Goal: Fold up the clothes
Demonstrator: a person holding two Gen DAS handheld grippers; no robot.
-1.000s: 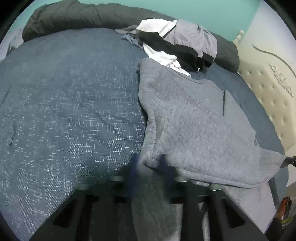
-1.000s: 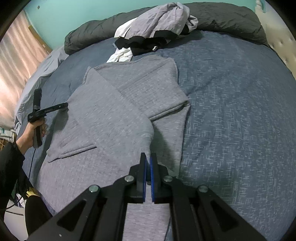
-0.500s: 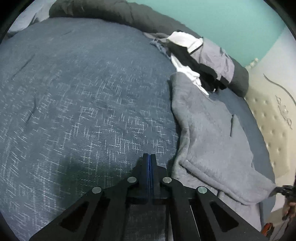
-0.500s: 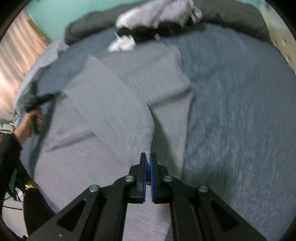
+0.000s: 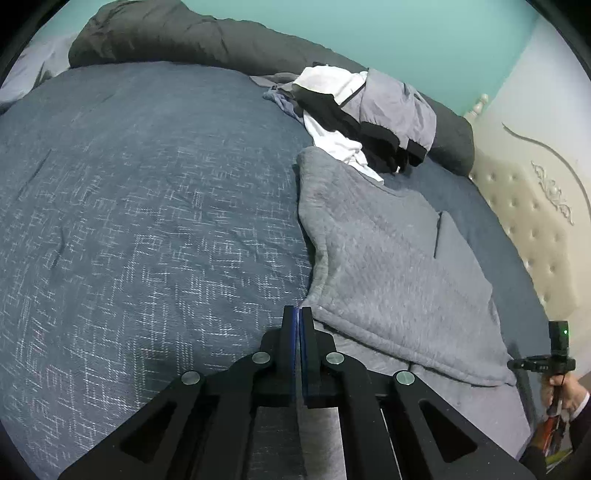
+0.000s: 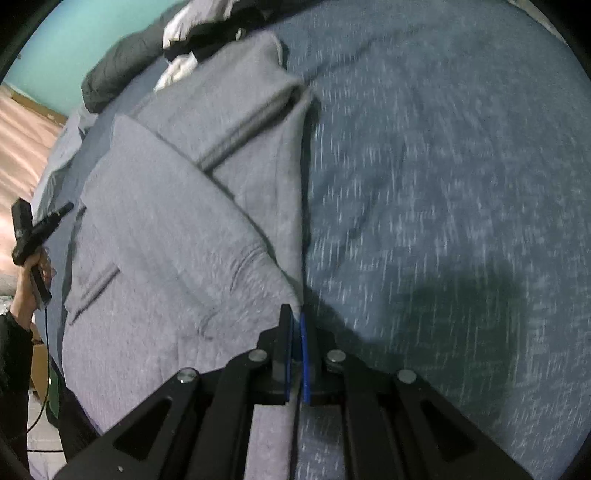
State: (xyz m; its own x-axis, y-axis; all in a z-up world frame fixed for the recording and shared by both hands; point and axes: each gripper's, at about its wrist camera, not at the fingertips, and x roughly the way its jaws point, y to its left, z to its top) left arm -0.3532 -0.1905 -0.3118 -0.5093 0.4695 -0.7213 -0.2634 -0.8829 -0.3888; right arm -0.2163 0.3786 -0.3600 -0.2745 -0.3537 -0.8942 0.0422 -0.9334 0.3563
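A blue flecked bedspread [image 5: 155,229] covers the bed. A dark grey duvet [image 5: 177,40] lies rolled along the teal wall [image 5: 406,33], beside a cream tufted headboard [image 5: 532,229].

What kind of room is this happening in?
Most likely a bedroom: a bed with a blue-grey bedspread, a tufted cream headboard and a pile of clothes beside a grey sweatshirt.

- left gripper [image 5: 297,314] angled down, jaws pressed together, nothing visibly pinched at the tips
- right gripper [image 6: 296,314] pointing steeply down, jaws clamped on a grey edge
- hand [image 6: 31,273] wrapped round the handle
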